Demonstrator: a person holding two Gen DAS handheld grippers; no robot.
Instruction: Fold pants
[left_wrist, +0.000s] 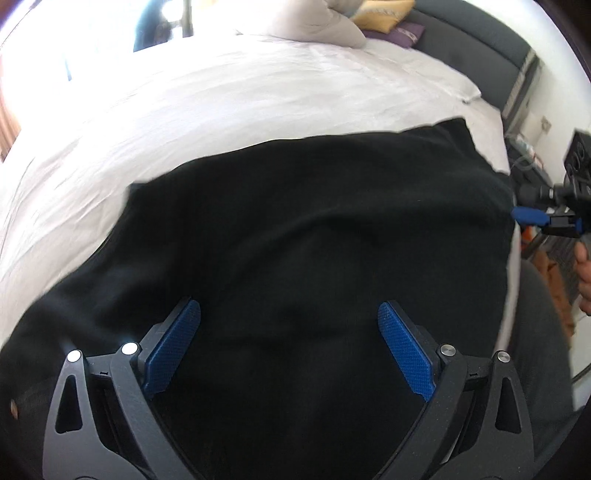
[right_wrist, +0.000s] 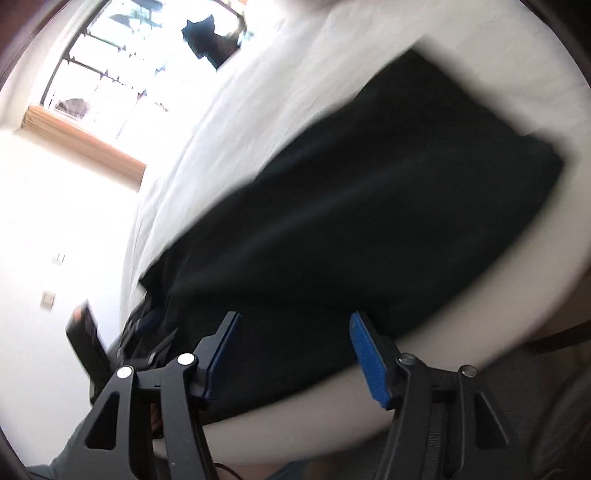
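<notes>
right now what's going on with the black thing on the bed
A person with a gripper in each hand is folding black pants on a white bed. The pants lie flat near the bed's edge. The left gripper hovers over them with its jaws wide open, holding nothing. The right gripper is also open and empty, at the near edge of the pants. Pillows sit at the far end of the bed.

left wrist view close above the black pants (left_wrist: 314, 240), right wrist view low, tilted, both sharing them
</notes>
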